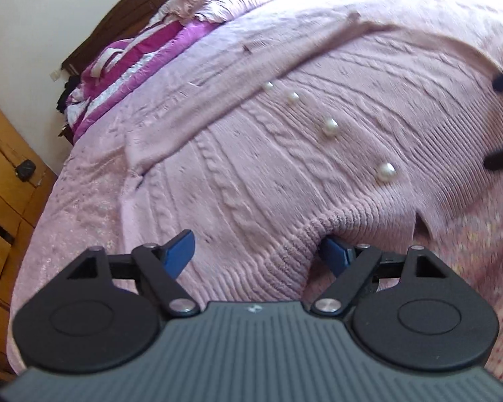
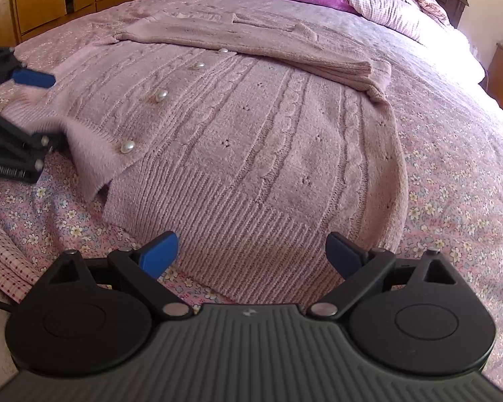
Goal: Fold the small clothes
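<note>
Both tongs (image 1: 256,251) (image 2: 251,251) open at hem, pink cardigan (image 2: 251,127) lengthwise, collar toward pillows (image 2: 385,3)

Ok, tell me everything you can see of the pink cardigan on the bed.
The cardigan is a dusty-pink cable knit with ribbed hem and pearl-like buttons. It lies flat, front up, on the floral bedspread, sleeves folded across the chest. The left gripper straddles a raised bunch of hem, jaws apart; the right gripper is open over the other hem corner.

Right gripper (image 2: 251,254) is hovering with blue fingers (image 2: 159,251) spread wide over the ribbed hem of the pink cardigan (image 2: 251,140), which is lying flat on the floral bed (image 2: 452,184). Left gripper (image 2: 33,100) is straddling the hem's raised left corner, sleeve is lying folded across the chest.
</note>
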Tool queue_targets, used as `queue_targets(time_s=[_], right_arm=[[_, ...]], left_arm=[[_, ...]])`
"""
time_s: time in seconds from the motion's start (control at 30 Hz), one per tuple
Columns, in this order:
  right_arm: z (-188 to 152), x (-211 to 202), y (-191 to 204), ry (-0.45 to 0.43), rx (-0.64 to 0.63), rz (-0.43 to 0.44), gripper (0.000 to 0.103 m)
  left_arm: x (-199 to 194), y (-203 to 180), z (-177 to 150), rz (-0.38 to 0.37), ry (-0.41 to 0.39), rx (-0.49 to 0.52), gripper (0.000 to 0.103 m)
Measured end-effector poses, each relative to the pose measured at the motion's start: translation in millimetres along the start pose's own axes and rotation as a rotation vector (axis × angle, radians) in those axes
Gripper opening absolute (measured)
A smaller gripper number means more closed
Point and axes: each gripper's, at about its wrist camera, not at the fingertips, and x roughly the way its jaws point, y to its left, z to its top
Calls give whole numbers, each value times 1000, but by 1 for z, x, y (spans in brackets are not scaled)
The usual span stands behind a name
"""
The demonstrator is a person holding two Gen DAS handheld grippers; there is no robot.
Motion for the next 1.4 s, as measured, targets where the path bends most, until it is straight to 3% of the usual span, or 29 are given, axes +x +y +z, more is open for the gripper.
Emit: queue_targets(time_s=[0.13, 0.17, 0.27, 0.3, 0.4, 0.63, 0.83, 0.87, 0.93, 1.0, 1.07, 1.17, 1.4], right_arm=[[3, 2, 5, 0, -18, 9, 98], [3, 3, 6, -2, -24, 13, 98], [7, 3, 12, -11, -44, 26, 98], [8, 4, 14, -13, -51, 31, 98], [11, 5, 22, -22, -81, 47, 98], [18, 12, 42, -41, -173, 82, 98], [24, 23, 45, -79, -166, -74, 96], [25, 23, 41, -86, -151, -92, 90], [26, 22, 32, -95, -114, -92, 67], [29, 20, 22, -107, -67, -93, 34], [34, 16, 14, -136, -26, -76, 21], [45, 8, 4, -192, 23, -48, 15], [73, -4, -11, -330, 97, 16, 13]], left_arm=[[10, 4, 6, -24, 0, -18, 78], [12, 5, 7, -37, -3, -24, 67], [11, 6, 11, -133, -8, -62, 18], [11, 6, 13, -155, -11, -77, 13], [7, 5, 18, -141, -40, -87, 11], [-2, 28, 30, -129, -99, -226, 11], [-10, 36, 31, -106, -120, -287, 11], [-11, 37, 30, -105, -122, -297, 11], [-11, 39, 28, -110, -121, -323, 11], [-13, 41, 28, -115, -121, -352, 11], [-14, 44, 29, -115, -125, -378, 11], [-15, 48, 34, -103, -133, -406, 11], [-18, 69, 56, -60, -193, -442, 10]])
